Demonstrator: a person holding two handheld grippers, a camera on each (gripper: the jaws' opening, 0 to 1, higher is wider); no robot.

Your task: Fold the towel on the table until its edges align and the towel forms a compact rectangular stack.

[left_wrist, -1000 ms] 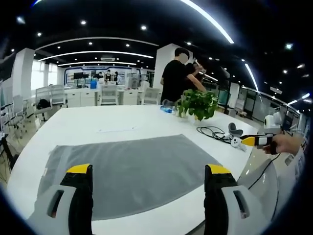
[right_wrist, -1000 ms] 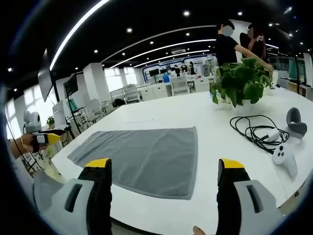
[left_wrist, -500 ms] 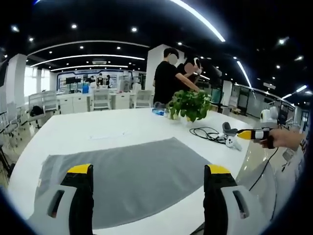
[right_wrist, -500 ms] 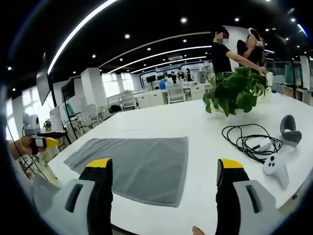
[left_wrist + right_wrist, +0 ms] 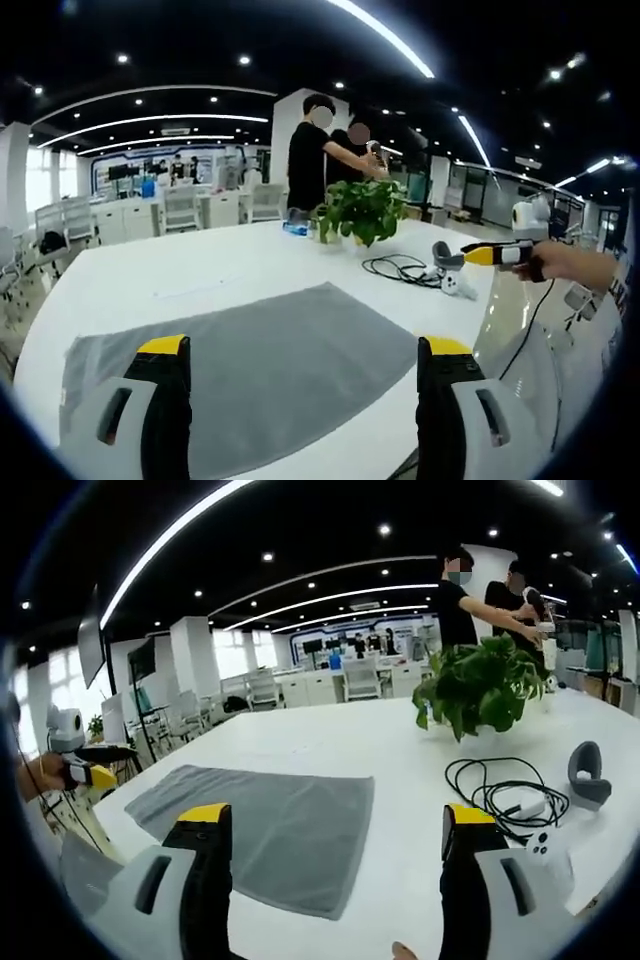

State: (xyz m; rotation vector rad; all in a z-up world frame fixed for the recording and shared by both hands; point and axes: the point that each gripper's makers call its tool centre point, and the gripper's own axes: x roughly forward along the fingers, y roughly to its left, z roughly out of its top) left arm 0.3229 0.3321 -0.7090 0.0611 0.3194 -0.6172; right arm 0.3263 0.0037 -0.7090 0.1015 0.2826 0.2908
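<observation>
A grey towel [image 5: 250,365] lies flat and unfolded on the white table [image 5: 200,275]; it also lies spread in the right gripper view [image 5: 270,820]. My left gripper [image 5: 303,350] is open, hovering above the towel's near edge with nothing between its yellow-tipped jaws. My right gripper [image 5: 335,815] is open too, over the towel's near right corner, with nothing held. The right gripper [image 5: 495,255] comes in from the right of the left gripper view, held by a hand. The left gripper [image 5: 85,772] shows at the left edge of the right gripper view.
A potted green plant [image 5: 480,690] stands on the far part of the table [image 5: 330,745]. A coiled black cable [image 5: 495,790], a white controller [image 5: 545,845] and a grey device [image 5: 587,775] lie right of the towel. Two people [image 5: 320,150] stand behind the plant. Desks and chairs fill the background.
Both views have shifted: the towel sits lower and further left in each, and the plant has slid leftward in the left view. Towel remains flat; both grippers stay open.
</observation>
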